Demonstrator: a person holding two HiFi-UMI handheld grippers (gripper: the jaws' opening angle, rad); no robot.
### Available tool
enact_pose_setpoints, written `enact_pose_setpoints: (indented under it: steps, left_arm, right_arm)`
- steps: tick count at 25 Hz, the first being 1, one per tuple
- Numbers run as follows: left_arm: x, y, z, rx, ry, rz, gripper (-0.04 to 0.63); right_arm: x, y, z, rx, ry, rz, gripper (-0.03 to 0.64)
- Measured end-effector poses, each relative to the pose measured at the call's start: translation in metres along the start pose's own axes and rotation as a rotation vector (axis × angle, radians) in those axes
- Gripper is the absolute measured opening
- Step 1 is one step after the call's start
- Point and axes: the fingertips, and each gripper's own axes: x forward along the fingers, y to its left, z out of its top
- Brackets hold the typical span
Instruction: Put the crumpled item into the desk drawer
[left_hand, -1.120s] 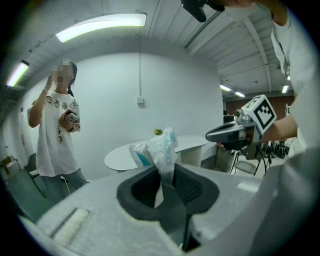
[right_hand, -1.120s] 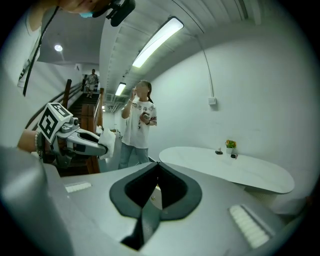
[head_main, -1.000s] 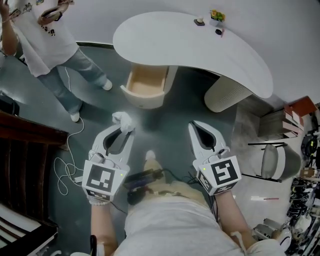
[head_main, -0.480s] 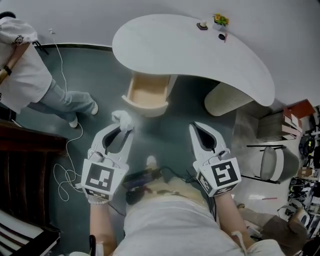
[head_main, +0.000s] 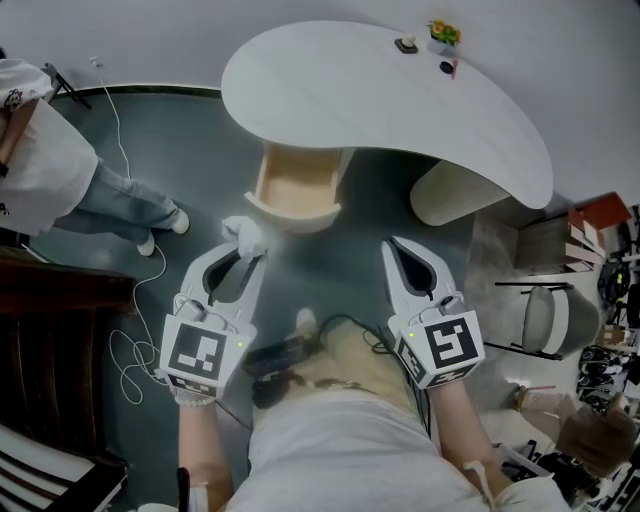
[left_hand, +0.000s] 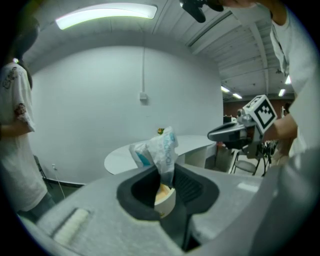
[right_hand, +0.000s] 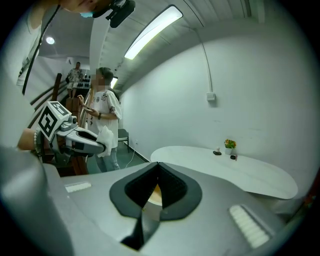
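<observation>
Head view: crumpled item (head_main: 245, 237) outside drawer (head_main: 293, 214)

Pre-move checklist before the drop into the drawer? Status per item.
1. Grip: left gripper jaws pinch the crumpled item. ok.
2. Drawer pulled open under the desk. ok.
3. Drawer interior looks bare in the head view. ok.
4. Item over the opening: in the head view it sits by the drawer's front left corner, not above the cavity. not ok.
5. Right gripper jaws together, nothing between them, off to the side of the path. ok.
6. Bystander stands to the left, apart from the drawer. ok.
</observation>
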Motion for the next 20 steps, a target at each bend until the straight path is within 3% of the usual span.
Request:
enact_pose_setpoints:
  steps: [20]
  left_arm:
    - [0.038, 0.024, 0.006, 0.001, 0.006, 0.021, 0.072]
  right_arm:
    - [0.034, -0.025, 0.004, -0.006, 0.003, 0.039, 0.001]
